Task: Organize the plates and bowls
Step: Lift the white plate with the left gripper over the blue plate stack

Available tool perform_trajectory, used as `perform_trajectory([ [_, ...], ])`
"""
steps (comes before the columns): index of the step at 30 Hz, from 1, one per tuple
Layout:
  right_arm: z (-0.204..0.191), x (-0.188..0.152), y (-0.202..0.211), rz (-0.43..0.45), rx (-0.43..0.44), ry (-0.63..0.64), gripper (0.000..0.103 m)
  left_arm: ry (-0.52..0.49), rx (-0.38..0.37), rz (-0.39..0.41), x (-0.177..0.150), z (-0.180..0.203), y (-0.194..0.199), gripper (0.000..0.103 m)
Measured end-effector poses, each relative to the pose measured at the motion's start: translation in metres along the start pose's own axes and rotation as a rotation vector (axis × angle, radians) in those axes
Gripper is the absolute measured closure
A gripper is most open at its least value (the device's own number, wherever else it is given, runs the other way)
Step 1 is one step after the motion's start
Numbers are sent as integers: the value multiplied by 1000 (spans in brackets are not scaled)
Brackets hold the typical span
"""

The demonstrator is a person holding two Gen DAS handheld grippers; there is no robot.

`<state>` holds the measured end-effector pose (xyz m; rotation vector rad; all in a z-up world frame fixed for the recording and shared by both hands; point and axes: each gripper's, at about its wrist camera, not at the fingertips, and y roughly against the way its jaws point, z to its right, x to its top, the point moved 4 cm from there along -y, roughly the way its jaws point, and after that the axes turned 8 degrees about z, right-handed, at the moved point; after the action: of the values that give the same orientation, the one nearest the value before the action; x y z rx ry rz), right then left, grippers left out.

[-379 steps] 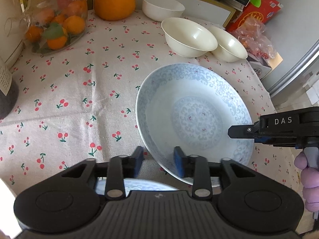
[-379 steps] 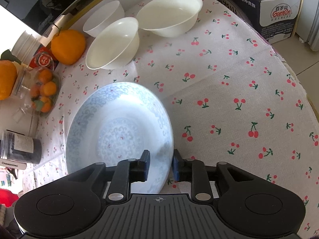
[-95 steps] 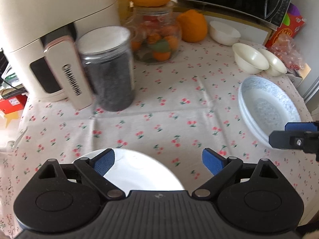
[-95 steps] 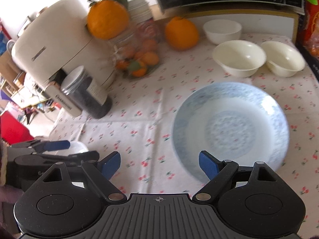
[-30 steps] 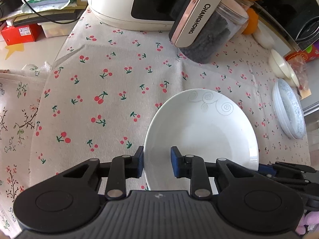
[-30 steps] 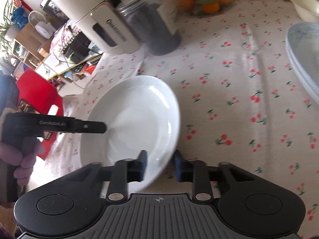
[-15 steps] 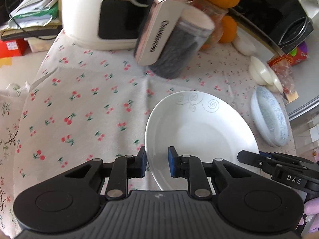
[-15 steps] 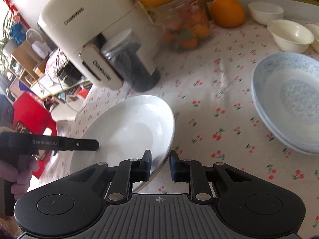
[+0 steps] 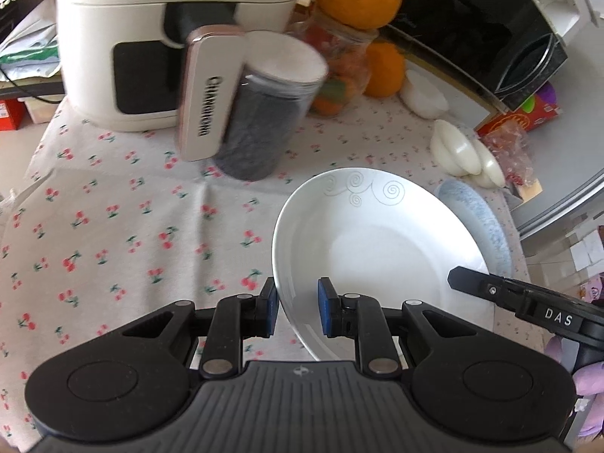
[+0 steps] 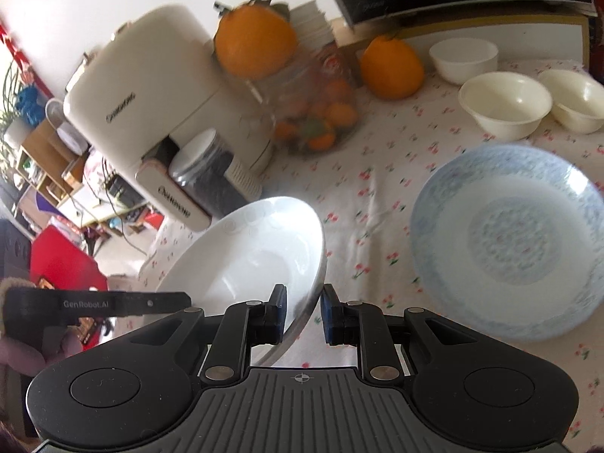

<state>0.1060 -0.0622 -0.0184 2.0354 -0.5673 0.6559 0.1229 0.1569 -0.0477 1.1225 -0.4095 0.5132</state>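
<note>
Plate (image 9: 377, 249), white with a faint swirl motif at its far rim, is held clear of the table (image 9: 113, 226) by both grippers at opposite edges. Left gripper (image 9: 298, 311) has its blue pads closed on the near-left rim, one pad inside the dish and one outside. Right gripper (image 10: 302, 313) is clamped on the opposite rim in the same manner; in the left view its black fingers cross the plate's right edge. The plate tilts slightly and hangs above the cloth, left of the blue plates (image 10: 506, 241), which are stacked on the table. Beyond those stand three cream bowls (image 10: 506, 105), close together, the two nearer ones side by side. The table carries a white cloth printed with red cherries. At its far side stand a cream appliance (image 9: 170, 37), a dark jar (image 9: 264, 120) just beside it, a glass jar of fruit (image 10: 313, 113) with an orange (image 10: 256, 45) on top, and a second orange (image 10: 392, 68) on the cloth. A black microwave (image 9: 483, 26) sits behind. A gloved hand (image 9: 589, 377) shows at the right gripper's handle.
</note>
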Motion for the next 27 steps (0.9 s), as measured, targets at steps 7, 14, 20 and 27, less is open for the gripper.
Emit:
perform_trajectory([
  [7, 23, 17, 16, 43, -8, -16, 84, -15, -30, 9, 5, 26, -10, 85],
  [14, 51, 28, 30, 71, -29, -43, 84, -41, -57, 6, 9, 55, -22, 85],
  [20, 76, 36, 42, 97, -52, -75, 84, -65, -76, -1, 11, 80, -36, 85],
  [27, 103, 42, 56, 127, -79, -108, 84, -92, -90, -8, 9, 106, -51, 84],
])
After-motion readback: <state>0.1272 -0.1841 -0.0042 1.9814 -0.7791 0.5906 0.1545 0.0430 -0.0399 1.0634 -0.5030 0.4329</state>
